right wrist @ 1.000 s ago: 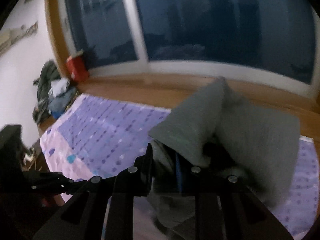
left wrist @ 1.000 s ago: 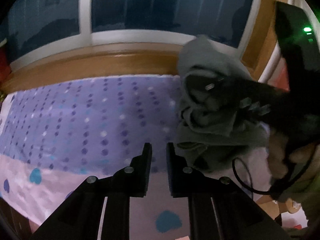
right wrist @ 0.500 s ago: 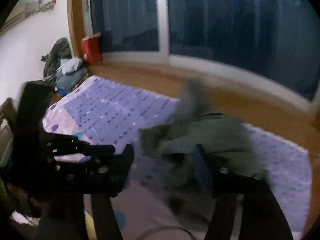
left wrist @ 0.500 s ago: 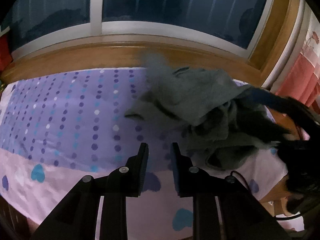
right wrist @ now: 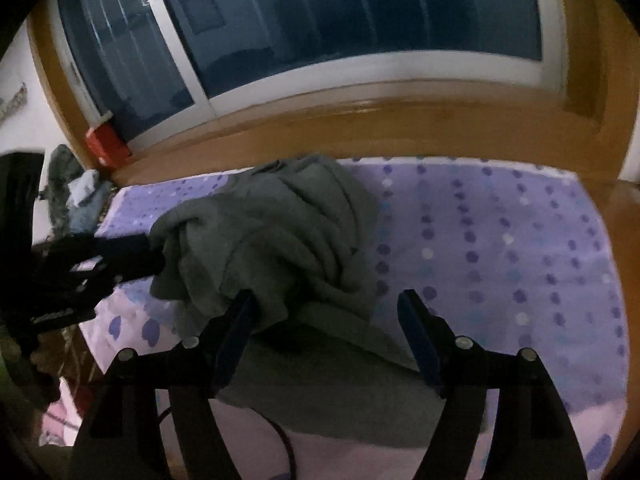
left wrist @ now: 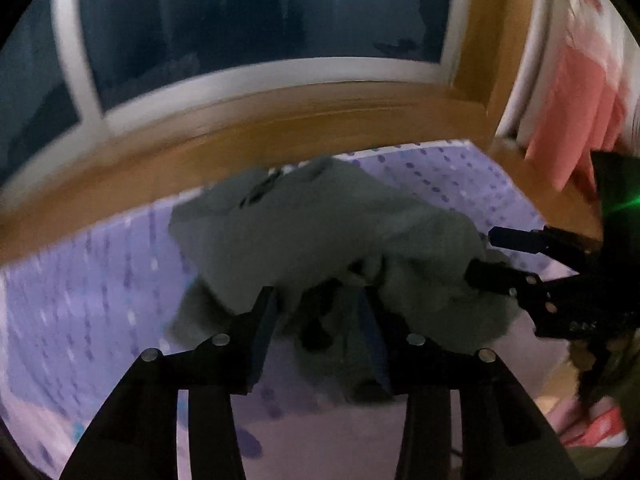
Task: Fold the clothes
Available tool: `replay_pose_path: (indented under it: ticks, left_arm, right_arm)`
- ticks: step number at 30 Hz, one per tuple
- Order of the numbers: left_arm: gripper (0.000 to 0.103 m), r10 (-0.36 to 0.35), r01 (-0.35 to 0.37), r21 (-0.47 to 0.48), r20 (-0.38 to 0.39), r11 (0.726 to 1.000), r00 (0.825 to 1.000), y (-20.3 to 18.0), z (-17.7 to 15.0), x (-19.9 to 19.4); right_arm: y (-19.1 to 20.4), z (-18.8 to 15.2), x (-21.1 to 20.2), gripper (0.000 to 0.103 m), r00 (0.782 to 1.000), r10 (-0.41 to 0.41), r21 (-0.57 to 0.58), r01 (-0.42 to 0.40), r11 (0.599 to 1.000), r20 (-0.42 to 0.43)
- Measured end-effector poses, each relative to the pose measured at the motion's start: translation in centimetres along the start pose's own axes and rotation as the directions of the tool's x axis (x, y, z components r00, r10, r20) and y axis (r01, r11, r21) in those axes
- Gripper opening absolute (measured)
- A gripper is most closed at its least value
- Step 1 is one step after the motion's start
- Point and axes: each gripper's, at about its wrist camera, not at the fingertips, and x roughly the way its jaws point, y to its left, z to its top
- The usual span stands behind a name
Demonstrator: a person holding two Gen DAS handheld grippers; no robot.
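Note:
A crumpled grey garment [left wrist: 320,232] lies in a heap on the purple dotted bedsheet [left wrist: 100,288]. My left gripper [left wrist: 318,320] hangs over its near edge. Its jaws are opening, with dark folds of cloth loosely between the fingers and no pad pressing. In the right wrist view the garment [right wrist: 288,232] spreads under my right gripper [right wrist: 326,316], whose jaws are opening wide above the cloth without gripping it. Each gripper also shows in the other's view: the right gripper [left wrist: 494,258] at the heap's right edge, the left gripper [right wrist: 148,254] at its left edge.
A dark window with a white frame and a wooden sill [right wrist: 360,120] runs behind the bed. A red box [right wrist: 106,148] and a pile of clothes [right wrist: 72,196] sit at the far left. Pink fabric [left wrist: 576,120] hangs at the right. A black cable [right wrist: 280,436] trails near the bed's front.
The right gripper was shut on the raised garment; it has opened and the garment has dropped onto the sheet. The left gripper has opened and moved over the heap.

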Motion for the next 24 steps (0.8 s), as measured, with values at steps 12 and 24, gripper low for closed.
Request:
replay_pose_path:
  ticks: [12,24]
  left_arm:
    - [0.049,-0.055,0.054,0.104,0.007,0.993,0.998,0.5,1.4,-0.4]
    - [0.054,-0.238,0.248,0.158,-0.078,0.956,0.968,0.4,1.4,5.0]
  right_arm:
    - [0.1,-1.2,-0.6,0.074,0.999,0.006,0.053,-0.004,0.999,-0.031]
    - [0.1,-3.3,4.1,0.062,0.995,-0.087,0.294,0.096,0.951,-0.045]
